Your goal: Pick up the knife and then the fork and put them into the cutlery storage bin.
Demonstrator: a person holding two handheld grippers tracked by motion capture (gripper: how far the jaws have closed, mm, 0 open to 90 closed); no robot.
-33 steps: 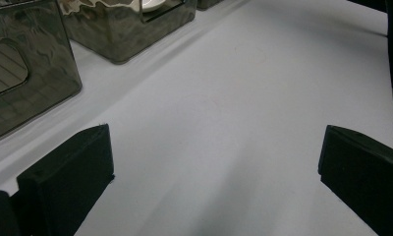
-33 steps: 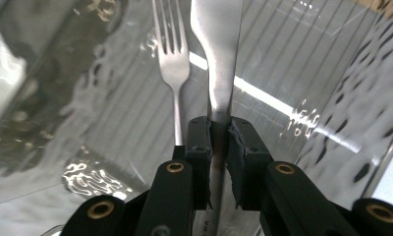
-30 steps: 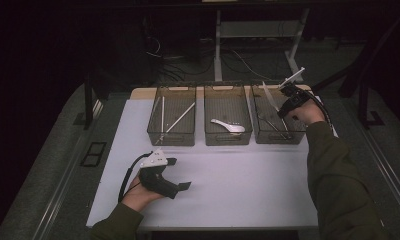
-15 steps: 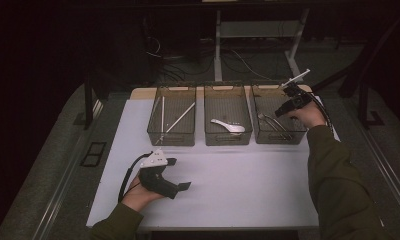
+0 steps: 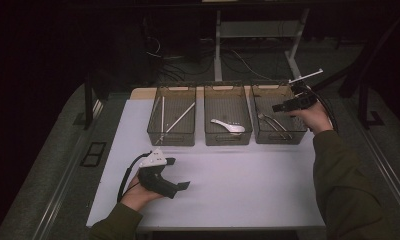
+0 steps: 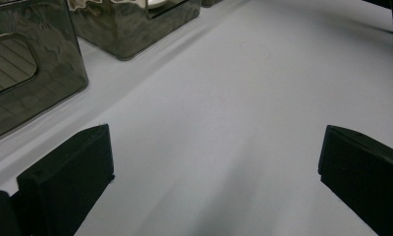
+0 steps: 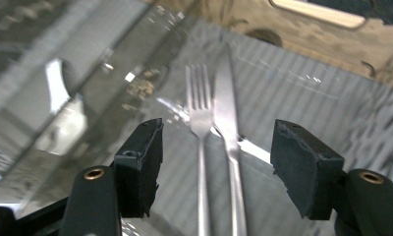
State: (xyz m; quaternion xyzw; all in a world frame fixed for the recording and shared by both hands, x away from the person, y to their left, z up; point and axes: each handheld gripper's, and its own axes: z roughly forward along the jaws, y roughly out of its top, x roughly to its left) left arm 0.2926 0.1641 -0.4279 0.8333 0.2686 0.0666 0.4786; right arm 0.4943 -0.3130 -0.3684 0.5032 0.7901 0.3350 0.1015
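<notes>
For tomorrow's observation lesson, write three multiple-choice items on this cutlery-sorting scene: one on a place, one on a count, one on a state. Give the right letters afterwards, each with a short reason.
1. Where does the white spoon lie?
A. left bin
B. middle bin
C. on the white table

2. How many clear bins stand in the row at the table's far edge?
A. two
B. three
C. four

3. How does the right gripper stand over the fork and knife?
A. fingers apart, holding nothing
B. shut on the fork
C. shut on the knife

Answers
1. B: in the high view the spoon rests in the middle bin.
2. B: left bin, middle bin and right bin stand side by side.
3. A: in the right gripper view both fingers are clear of the cutlery lying in the bin; the jaws have just been opening.
</notes>
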